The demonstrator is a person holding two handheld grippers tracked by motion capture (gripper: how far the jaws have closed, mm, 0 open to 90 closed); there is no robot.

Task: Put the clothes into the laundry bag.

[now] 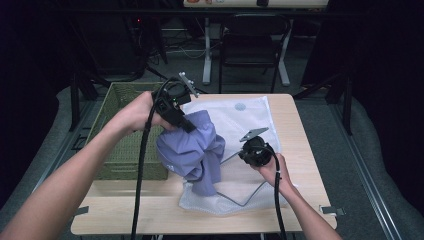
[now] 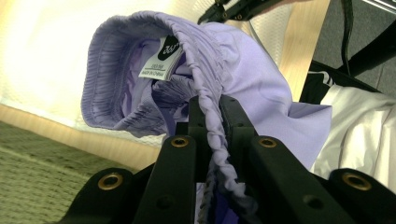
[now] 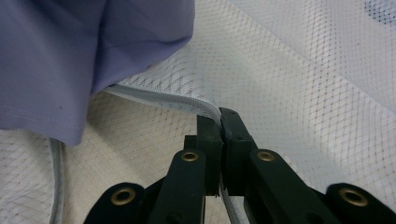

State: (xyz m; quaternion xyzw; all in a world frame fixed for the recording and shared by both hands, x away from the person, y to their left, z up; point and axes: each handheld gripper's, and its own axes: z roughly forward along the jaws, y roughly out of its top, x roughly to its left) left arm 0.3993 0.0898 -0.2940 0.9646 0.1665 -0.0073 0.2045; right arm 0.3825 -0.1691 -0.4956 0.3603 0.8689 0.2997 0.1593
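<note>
Two grips are doing all the work here, and either one slipping wrecks it. Left gripper (image 1: 186, 125) has its jaws clenched on the gathered elastic waistband of the lavender-purple fabric garment (image 1: 192, 150), looks like shorts, with a white care tag (image 2: 161, 63) showing inside the waist. The garment hangs bunched over the middle of the table, its lower end drooping onto the white mesh zippered laundry bag (image 1: 250, 117) lying flat on the light wooden table (image 1: 300, 150). Right gripper (image 1: 246, 152), at about 3 o'clock from the garment, is clamped tight on the zipper-edged rim of the bag's mouth, lifting it a bit.

What I think could go wrong:

- The waistband is pinched on a thin twisted rope of elastic. If it rolls out of the jaws, the whole garment flops down across the bag rather than inside.
- The bag opening looks shallow. The right gripper is only pinching one layer's edge, so the mouth could sag shut and the fabric would just pile on top.
- Loose legs hang at 6 o'clock and could snag on the zipper edge.
- The green woven plastic basket (image 1: 125, 130) sits at 9 o'clock, near the left hand, so a wide swing could bump it.
</note>
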